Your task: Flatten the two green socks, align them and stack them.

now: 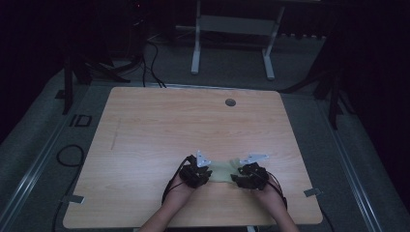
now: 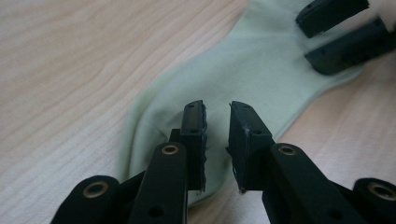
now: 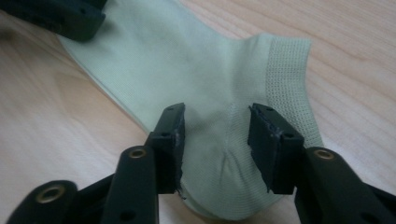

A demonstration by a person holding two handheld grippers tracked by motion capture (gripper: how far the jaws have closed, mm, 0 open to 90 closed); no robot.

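Near the right hand-held gripper [image 3: 215,128], the sock's [image 3: 187,60] ribbed cuff [image 3: 287,70] shows.

Two forearms are brought in from the bottom edge of the high view, side by side and near each other. The left tongs [image 1: 207,175] are held low with a narrow gap between the jaws. The right tongs [image 1: 236,176] are held low too, their jaws parted wider, nothing pinched.
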